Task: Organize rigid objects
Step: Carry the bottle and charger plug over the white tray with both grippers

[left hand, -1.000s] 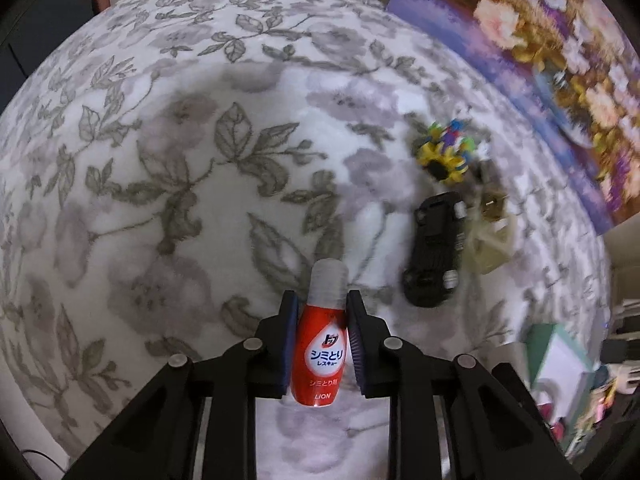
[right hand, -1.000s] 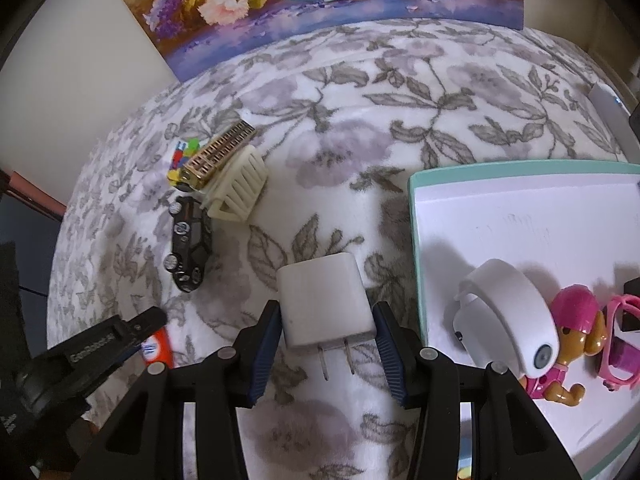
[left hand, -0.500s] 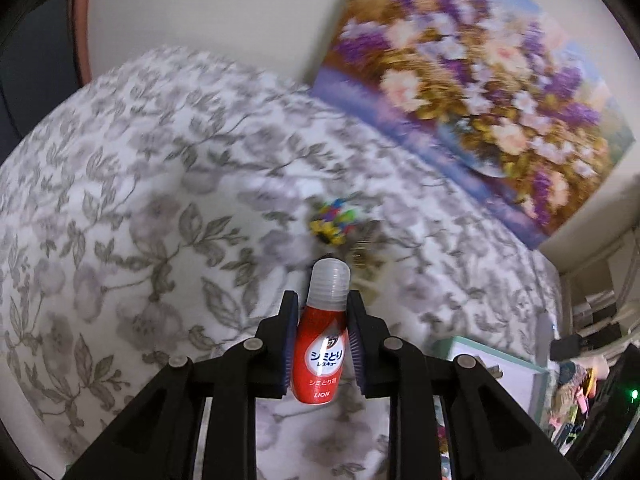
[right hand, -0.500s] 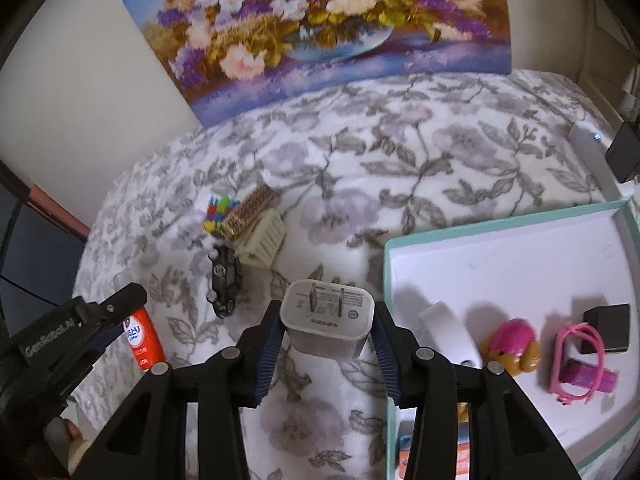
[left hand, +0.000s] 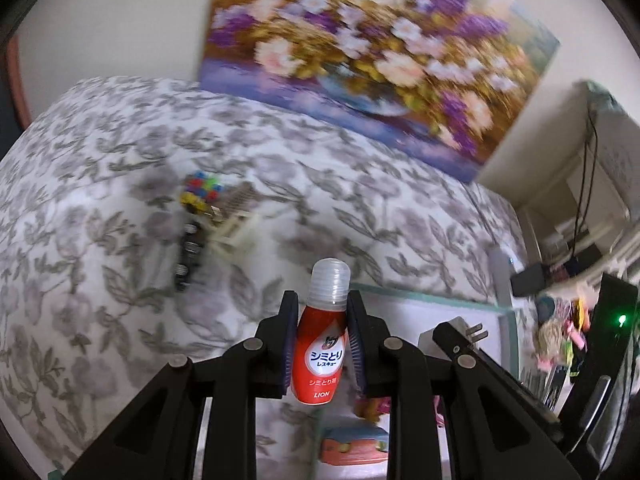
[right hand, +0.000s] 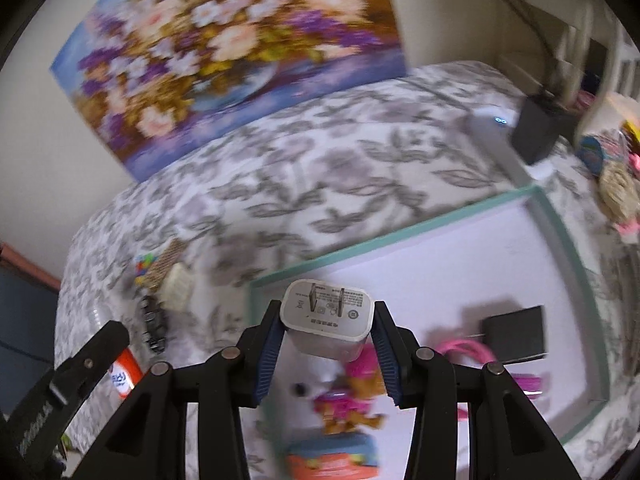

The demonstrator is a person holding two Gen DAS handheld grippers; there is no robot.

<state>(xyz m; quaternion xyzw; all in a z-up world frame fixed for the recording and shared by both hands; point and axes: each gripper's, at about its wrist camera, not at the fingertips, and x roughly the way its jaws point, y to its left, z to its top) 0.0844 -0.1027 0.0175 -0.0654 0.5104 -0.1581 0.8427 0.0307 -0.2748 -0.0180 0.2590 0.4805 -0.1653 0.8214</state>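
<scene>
Small red bottle point(left hand: 318, 354), light and slick, is clamped mid-body by left gripper point(left hand: 322, 344); stiff white charger point(right hand: 327, 324) is pinched by right gripper point(right hand: 326, 344) sidewalls.

Floral painting point(left hand: 372, 56) against cream wall point(left hand: 112, 20); floral-print bedspread point(left hand: 100, 280) below.

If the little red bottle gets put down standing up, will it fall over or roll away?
Probably tippy: the red bottle looks tall and narrow, and the flowery bedcover looks soft. Its rounded body would likely roll if laid down. It seems stiff, since the left gripper pinches it without denting.
</scene>
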